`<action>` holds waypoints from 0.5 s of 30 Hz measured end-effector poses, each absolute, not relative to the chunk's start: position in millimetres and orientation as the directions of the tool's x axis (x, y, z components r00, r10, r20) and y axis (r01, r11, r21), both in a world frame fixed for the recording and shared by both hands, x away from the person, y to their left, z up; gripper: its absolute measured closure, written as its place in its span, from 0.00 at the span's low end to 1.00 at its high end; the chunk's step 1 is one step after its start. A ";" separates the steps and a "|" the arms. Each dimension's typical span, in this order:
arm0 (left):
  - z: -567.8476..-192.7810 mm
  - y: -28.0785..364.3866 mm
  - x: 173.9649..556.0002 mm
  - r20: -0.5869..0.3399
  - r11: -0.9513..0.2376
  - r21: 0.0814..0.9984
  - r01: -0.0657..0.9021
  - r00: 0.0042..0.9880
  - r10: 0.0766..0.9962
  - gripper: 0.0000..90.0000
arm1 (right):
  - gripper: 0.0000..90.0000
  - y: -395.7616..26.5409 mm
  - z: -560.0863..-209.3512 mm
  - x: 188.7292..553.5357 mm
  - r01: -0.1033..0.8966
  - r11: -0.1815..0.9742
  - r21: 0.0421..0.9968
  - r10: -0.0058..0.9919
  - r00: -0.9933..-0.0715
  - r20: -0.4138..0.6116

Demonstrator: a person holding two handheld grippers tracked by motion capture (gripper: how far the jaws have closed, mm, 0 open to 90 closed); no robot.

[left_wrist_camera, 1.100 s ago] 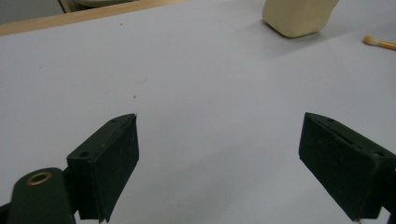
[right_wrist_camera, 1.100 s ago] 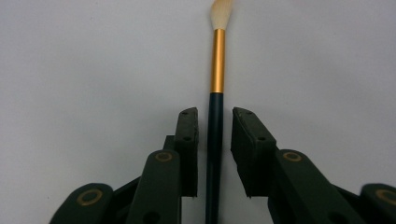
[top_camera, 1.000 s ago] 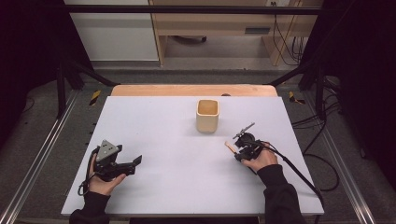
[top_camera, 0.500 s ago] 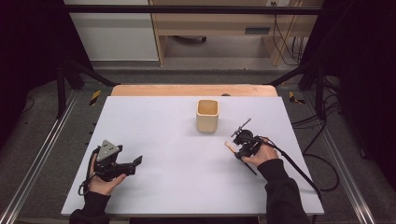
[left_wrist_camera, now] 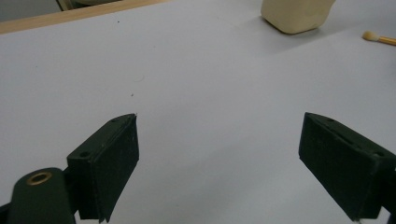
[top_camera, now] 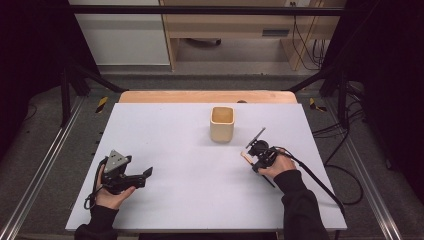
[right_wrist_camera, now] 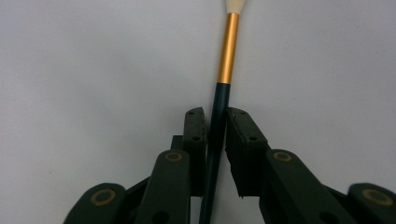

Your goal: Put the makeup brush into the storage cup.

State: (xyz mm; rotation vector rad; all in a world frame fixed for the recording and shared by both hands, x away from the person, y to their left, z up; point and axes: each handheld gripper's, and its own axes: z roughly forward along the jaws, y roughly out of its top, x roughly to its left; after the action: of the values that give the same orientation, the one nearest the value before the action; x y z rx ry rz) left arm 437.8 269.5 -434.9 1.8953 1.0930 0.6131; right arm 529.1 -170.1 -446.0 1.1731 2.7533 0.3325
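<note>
Wide bare table [top_camera: 170,135] is left between the two hands. Only a cream cup [top_camera: 222,123] is found standing in the way, near the far edge.

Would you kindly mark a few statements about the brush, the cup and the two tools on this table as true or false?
1. The right tool grips the slim dark-handled brush with a gold ferrule. True; its jaws have just been closing, with the handle between them.
2. The left tool holds the brush. False; its jaws stand wide open with nothing between them.
3. The cream square cup stands upright on the white table. True.
4. The brush stands inside the cup. False; it is outside the cup, in the right tool near the tabletop.
5. The left tool touches the cup. False; it is well apart from it.
</note>
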 end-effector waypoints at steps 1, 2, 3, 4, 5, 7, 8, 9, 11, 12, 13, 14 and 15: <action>-434.9 269.5 437.9 0.003 -0.264 0.851 0.454 0.499 0.866 0.13 | 0.89 -169.6 -446.7 529.1 0.701 0.670 0.247 0.728 -0.685 -0.029; -435.0 269.5 437.9 0.003 -0.265 0.851 0.454 0.500 0.866 0.13 | 0.90 -169.1 -446.5 529.1 0.707 0.663 0.246 0.733 -0.680 -0.020; -435.0 269.4 437.9 0.003 -0.265 0.851 0.454 0.499 0.866 0.13 | 0.91 -169.0 -446.5 529.3 0.709 0.661 0.245 0.734 -0.679 -0.018; -434.9 269.4 437.9 0.004 -0.266 0.850 0.455 0.500 0.866 0.13 | 0.92 -169.2 -446.6 530.0 0.707 0.664 0.244 0.732 -0.681 -0.016; -435.0 269.3 437.9 0.005 -0.267 0.850 0.454 0.500 0.866 0.13 | 0.92 -168.6 -446.0 529.7 0.720 0.652 0.236 0.742 -0.670 -0.004; -434.9 269.2 437.8 0.005 -0.267 0.850 0.454 0.500 0.866 0.13 | 0.92 -169.9 -446.8 531.1 0.709 0.664 0.237 0.732 -0.681 -0.012; -434.8 269.1 437.8 0.005 -0.267 0.850 0.454 0.501 0.866 0.13 | 0.92 -169.2 -446.3 531.3 0.721 0.653 0.233 0.742 -0.671 -0.002; -434.8 269.1 437.8 0.005 -0.267 0.850 0.453 0.500 0.866 0.13 | 0.92 -170.7 -447.2 532.8 0.698 0.675 0.237 0.722 -0.692 -0.019; -434.7 269.1 437.7 0.005 -0.267 0.850 0.454 0.501 0.866 0.13 | 0.92 -169.8 -446.9 533.0 0.707 0.669 0.229 0.728 -0.685 -0.014; -434.7 269.1 437.7 0.005 -0.267 0.850 0.454 0.501 0.866 0.13 | 0.92 -169.8 -446.9 533.0 0.707 0.669 0.229 0.728 -0.685 -0.014; -434.7 269.1 437.7 0.005 -0.267 0.851 0.453 0.501 0.865 0.13 | 0.92 -169.5 -447.2 533.0 0.708 0.668 0.230 0.730 -0.683 -0.016; -434.5 269.2 437.7 0.004 -0.266 0.851 0.453 0.501 0.866 0.13 | 0.92 -168.8 -447.1 533.0 0.710 0.667 0.228 0.732 -0.681 -0.019; -434.5 269.3 437.7 0.004 -0.265 0.851 0.452 0.500 0.866 0.13 | 0.93 -168.9 -447.1 533.0 0.709 0.667 0.229 0.731 -0.682 -0.018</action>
State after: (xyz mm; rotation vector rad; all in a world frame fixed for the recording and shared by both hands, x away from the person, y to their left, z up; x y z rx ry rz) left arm 437.7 269.3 -434.5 1.8951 1.0913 0.6145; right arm 533.0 -168.9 -447.1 1.1992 2.7686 0.3101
